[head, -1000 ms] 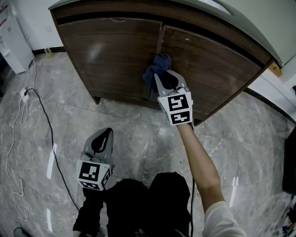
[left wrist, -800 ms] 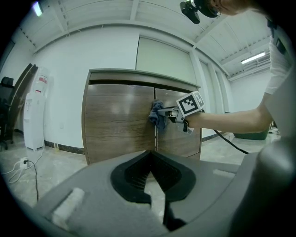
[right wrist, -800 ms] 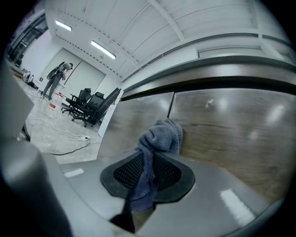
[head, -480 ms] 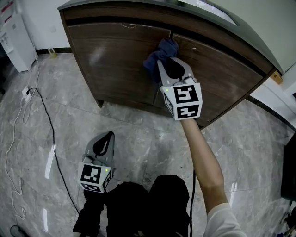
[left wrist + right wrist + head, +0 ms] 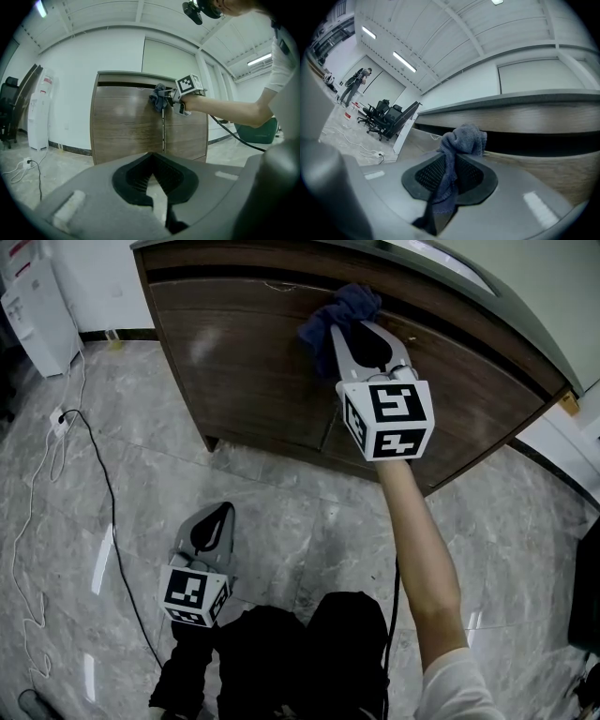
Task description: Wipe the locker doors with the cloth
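The locker is a dark brown wooden cabinet with a left door [image 5: 244, 362] and a right door [image 5: 469, 399]. A dark blue cloth [image 5: 343, 308] is pressed against the top of the doors near the seam between them, just under the grey top. My right gripper [image 5: 354, 329] is shut on it. In the right gripper view the cloth [image 5: 464, 136] bunches out past the right gripper [image 5: 455, 157] and hangs down between its pads. My left gripper [image 5: 214, 519] hangs low over the floor, shut and empty. From the left gripper view the cloth [image 5: 158, 96] shows high on the locker [image 5: 126, 122].
A white appliance [image 5: 37, 306] stands at the left wall. A power strip [image 5: 54, 420] and a black cable [image 5: 103, 512] lie on the marble floor. The person's dark legs [image 5: 300, 652] fill the bottom. Office chairs [image 5: 382, 117] stand far off in the right gripper view.
My right gripper has carried the cloth up along the door seam, from mid-height to the top edge of the doors. The left gripper has stayed where it was.
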The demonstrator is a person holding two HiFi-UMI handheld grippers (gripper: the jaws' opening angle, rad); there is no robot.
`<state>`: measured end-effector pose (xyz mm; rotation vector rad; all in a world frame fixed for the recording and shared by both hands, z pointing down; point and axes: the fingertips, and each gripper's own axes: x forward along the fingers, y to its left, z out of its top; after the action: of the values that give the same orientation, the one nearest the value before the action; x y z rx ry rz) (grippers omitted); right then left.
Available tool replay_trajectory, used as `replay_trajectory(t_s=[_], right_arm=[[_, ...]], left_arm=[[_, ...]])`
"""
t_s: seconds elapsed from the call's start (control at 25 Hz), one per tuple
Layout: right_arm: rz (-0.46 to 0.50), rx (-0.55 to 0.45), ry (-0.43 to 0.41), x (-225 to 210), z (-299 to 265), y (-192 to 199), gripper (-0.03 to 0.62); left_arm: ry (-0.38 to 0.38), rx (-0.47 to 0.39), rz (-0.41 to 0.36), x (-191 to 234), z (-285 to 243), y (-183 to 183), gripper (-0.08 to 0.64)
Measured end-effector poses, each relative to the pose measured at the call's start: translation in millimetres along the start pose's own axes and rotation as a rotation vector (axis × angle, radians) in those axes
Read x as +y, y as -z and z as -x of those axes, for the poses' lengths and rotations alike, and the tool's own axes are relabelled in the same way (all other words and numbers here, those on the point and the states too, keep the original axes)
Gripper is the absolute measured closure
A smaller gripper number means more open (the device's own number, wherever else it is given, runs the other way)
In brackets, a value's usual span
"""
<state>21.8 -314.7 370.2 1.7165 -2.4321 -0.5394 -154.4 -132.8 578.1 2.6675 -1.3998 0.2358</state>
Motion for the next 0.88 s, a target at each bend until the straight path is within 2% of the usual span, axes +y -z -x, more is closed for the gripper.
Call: replay_trajectory(t_s=[0.2, 0.56, 0.88], right_arm=[[-0.012, 0.018, -0.022, 14, -4, 18, 0.517], [0.009, 0.093, -0.069, 49, -6, 77, 0.517], [-0.01, 0.164, -0.12, 78, -7, 127, 0.517]], left_arm=[[-0.004, -0.001, 0.009, 2, 1, 2, 0.561], [-0.025, -0.002, 0.015, 12, 5, 5, 0.561], [-0.038, 0.003, 0.024, 19, 7, 9, 0.561]])
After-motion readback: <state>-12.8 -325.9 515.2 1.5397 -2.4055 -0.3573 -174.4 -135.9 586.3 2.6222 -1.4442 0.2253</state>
